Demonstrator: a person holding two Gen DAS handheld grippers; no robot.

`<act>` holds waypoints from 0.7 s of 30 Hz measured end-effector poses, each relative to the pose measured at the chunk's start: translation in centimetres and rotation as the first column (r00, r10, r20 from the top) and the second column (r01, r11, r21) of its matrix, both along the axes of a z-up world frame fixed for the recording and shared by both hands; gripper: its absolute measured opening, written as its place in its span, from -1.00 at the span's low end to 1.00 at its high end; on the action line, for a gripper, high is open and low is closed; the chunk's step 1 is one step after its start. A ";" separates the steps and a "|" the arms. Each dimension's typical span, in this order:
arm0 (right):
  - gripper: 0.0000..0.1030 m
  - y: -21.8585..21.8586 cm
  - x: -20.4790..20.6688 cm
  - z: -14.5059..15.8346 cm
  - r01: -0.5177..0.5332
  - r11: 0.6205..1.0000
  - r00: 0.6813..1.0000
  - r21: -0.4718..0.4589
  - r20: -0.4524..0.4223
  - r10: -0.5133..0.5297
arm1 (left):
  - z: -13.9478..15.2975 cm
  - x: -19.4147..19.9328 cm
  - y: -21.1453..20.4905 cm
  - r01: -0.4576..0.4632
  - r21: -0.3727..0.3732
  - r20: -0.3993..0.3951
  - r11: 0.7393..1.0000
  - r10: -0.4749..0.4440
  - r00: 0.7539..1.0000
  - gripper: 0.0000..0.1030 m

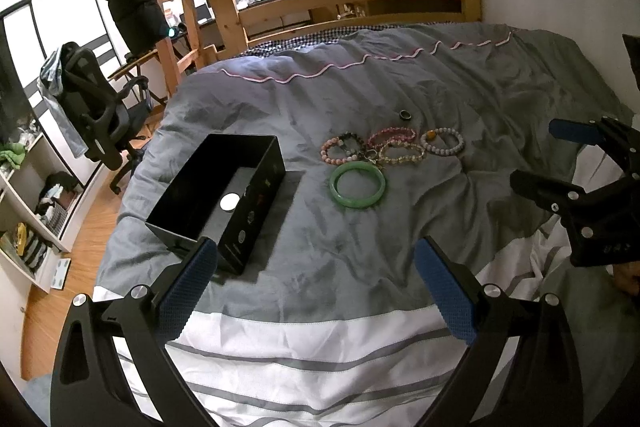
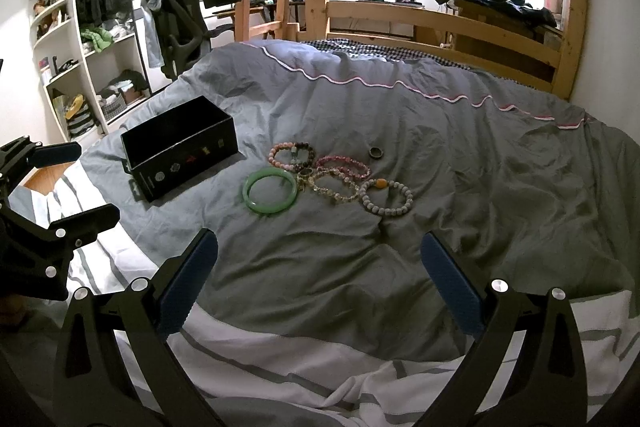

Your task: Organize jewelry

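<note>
Both the left gripper [image 1: 316, 285] and right gripper [image 2: 320, 279] hover released and empty near the bracelets [image 2: 320, 175], with the box [image 2: 180, 147] left, open for loading.

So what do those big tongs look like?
Both look alike. The left tongs and right tongs have black angular plastic arms with open triangular cut-outs and shiny round silver bolts. Each finger wears a bumpy dark blue pad on its inner side. No cables or sleeves show.
</note>
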State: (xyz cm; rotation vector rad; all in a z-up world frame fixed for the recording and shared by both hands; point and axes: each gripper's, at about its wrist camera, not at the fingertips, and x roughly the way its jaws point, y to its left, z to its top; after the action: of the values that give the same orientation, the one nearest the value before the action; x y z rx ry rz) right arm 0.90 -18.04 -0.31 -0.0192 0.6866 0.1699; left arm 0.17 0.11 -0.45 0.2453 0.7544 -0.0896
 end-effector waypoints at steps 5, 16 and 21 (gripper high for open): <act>0.95 -0.7 1.6 -0.8 0.005 1.000 0.998 0.031 -0.055 -0.003 | -0.6 1.0 -0.7 0.027 -0.004 -0.025 1.000 -0.027 0.999 0.89; 0.49 -3.1 10.4 -4.2 0.052 0.994 0.977 0.095 -0.211 -0.031 | -3.3 7.3 -4.3 0.117 -0.030 -0.131 0.993 -0.120 0.984 0.59; 0.44 -4.9 14.6 -6.4 0.108 0.989 0.962 0.097 -0.261 -0.079 | -5.7 12.1 -5.4 0.106 -0.036 -0.181 0.994 -0.111 0.977 0.45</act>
State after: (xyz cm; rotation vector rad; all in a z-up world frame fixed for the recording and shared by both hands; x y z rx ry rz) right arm 15.53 -22.95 -6.75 0.1440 0.9340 0.1201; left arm 12.31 -5.33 -6.13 0.2558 0.9220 -0.2279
